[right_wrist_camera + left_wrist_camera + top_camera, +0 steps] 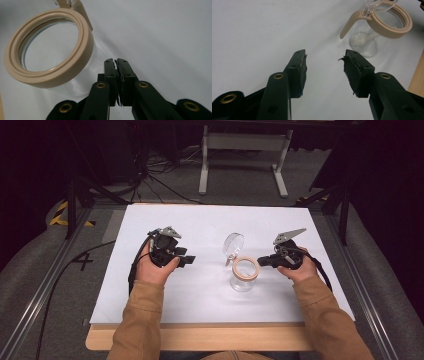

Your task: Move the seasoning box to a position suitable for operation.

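A clear glass jar [244,279] with a beige rim ring [246,268] stands on the white table top [200,225]. Its clear hinged lid [233,243] is flipped up and back. The jar shows again in the left gripper view [364,42] and close up in the right gripper view [50,47]. My left gripper [190,260] rests left of the jar, well apart from it, jaws open with nothing between them [324,58]. My right gripper [262,260] points at the jar from the right, its tips just beside the rim, jaws shut on nothing [116,61].
The wooden front edge [200,336] of the table runs below the white top. Behind the table stand a white frame [245,145] and loose cables [155,175] on the floor. Metal rails [360,290] run along both sides.
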`<state>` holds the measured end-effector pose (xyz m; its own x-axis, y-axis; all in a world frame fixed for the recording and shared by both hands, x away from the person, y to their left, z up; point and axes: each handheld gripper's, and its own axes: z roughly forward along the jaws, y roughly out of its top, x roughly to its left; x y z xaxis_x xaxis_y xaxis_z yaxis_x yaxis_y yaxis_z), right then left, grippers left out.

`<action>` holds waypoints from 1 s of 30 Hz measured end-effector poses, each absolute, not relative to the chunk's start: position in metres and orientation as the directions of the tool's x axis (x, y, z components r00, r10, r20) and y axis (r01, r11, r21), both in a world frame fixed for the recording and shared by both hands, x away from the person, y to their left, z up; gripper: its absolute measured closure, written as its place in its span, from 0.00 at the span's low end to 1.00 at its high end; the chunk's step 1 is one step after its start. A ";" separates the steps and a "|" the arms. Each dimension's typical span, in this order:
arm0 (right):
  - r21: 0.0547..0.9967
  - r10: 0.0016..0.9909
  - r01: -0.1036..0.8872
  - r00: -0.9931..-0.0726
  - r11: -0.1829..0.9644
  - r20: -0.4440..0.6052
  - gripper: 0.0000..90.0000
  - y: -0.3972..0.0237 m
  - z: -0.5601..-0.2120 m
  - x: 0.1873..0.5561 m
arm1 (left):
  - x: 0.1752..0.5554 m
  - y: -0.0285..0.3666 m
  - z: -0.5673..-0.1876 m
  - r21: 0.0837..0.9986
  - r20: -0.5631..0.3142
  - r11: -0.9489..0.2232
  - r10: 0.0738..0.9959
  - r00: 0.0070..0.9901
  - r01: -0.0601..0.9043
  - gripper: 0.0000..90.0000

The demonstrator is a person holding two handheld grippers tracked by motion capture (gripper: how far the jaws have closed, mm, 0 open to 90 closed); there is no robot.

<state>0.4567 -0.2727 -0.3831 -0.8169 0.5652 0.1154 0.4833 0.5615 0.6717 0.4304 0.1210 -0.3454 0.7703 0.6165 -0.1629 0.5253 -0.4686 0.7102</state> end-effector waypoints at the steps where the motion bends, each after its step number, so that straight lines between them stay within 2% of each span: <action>1: 0.658 0.559 0.489 -0.820 0.572 0.124 0.96 -0.270 -0.386 0.457 | 0.429 0.119 -0.345 0.712 -0.159 -0.470 0.615 0.772 0.522 0.59; 30: 0.572 0.494 0.477 -0.858 0.667 0.139 0.99 -0.258 -0.397 0.443 | 0.435 0.108 -0.343 0.709 -0.166 -0.489 0.585 0.794 0.508 0.58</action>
